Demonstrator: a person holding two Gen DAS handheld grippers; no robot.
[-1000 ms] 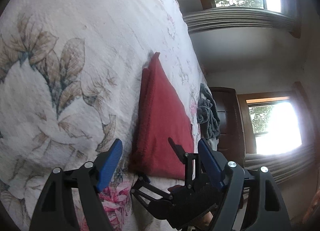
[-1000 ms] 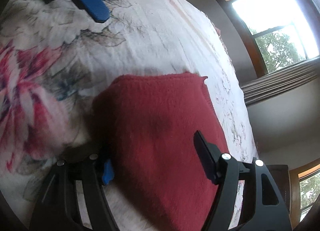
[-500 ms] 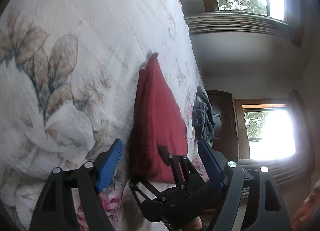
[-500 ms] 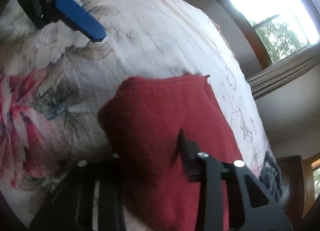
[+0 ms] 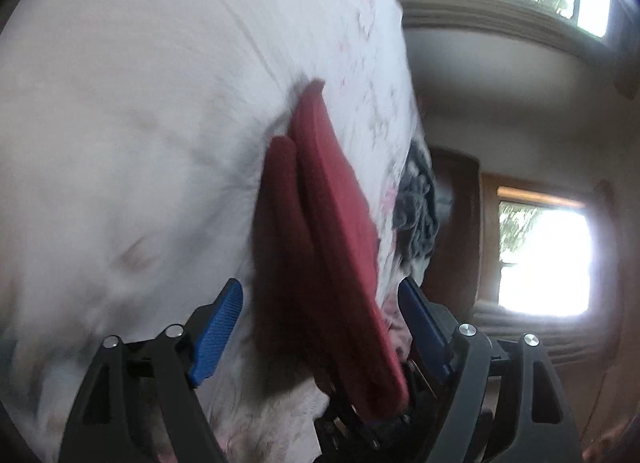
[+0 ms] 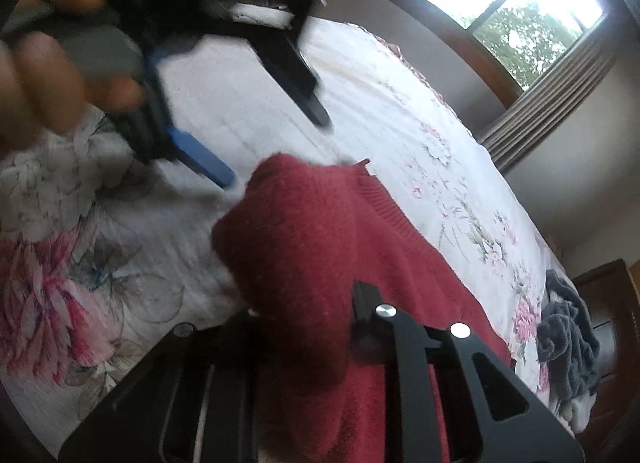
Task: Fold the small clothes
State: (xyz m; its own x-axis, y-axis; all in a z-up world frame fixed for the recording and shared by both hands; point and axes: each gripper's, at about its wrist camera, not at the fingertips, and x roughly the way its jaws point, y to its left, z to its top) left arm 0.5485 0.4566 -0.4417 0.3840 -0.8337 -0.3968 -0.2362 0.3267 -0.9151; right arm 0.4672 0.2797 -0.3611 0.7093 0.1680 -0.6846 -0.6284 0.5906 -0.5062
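Right wrist: right gripper [image 6: 308, 323] clamped on red sweater [image 6: 320, 231], lifting its edge off bedspread [image 6: 400, 111]. Left gripper [image 5: 320, 303] spread wide, empty, straddling sweater.

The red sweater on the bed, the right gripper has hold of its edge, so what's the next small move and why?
Probably carry the pinched edge across toward the far side and lay it down. The right gripper is shut on the red sweater, whose near edge is lifted off the floral bedspread. The left gripper is open and holds nothing, so it could pin the sweater while the fold goes over.
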